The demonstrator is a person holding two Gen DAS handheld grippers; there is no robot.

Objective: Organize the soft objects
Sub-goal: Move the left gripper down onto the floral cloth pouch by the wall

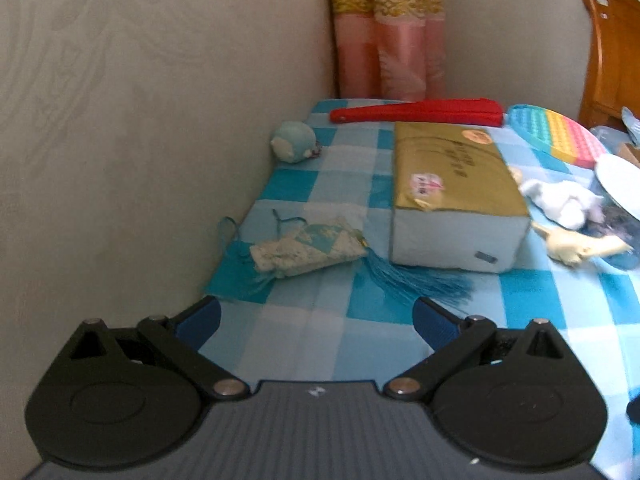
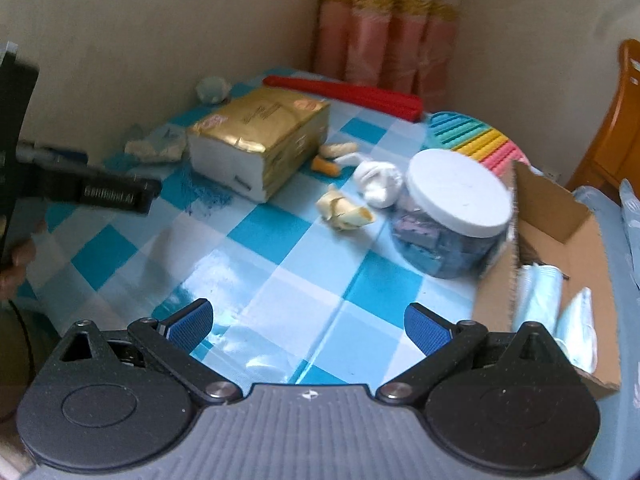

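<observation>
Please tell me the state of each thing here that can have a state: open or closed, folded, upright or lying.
Left hand-held gripper: open, empty.
Right hand-held gripper: open, empty.
Clear plastic jar with white lid: upright, lid on.
Brown cardboard box: open, flaps up.
Red folding fan: folded shut, lying flat.
Gold-wrapped tissue pack: lying flat.

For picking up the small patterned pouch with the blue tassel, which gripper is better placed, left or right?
Left. The left gripper is open with the patterned pouch just ahead of it. The right gripper, also open, faces bare tablecloth, with the pouch far off.
</observation>
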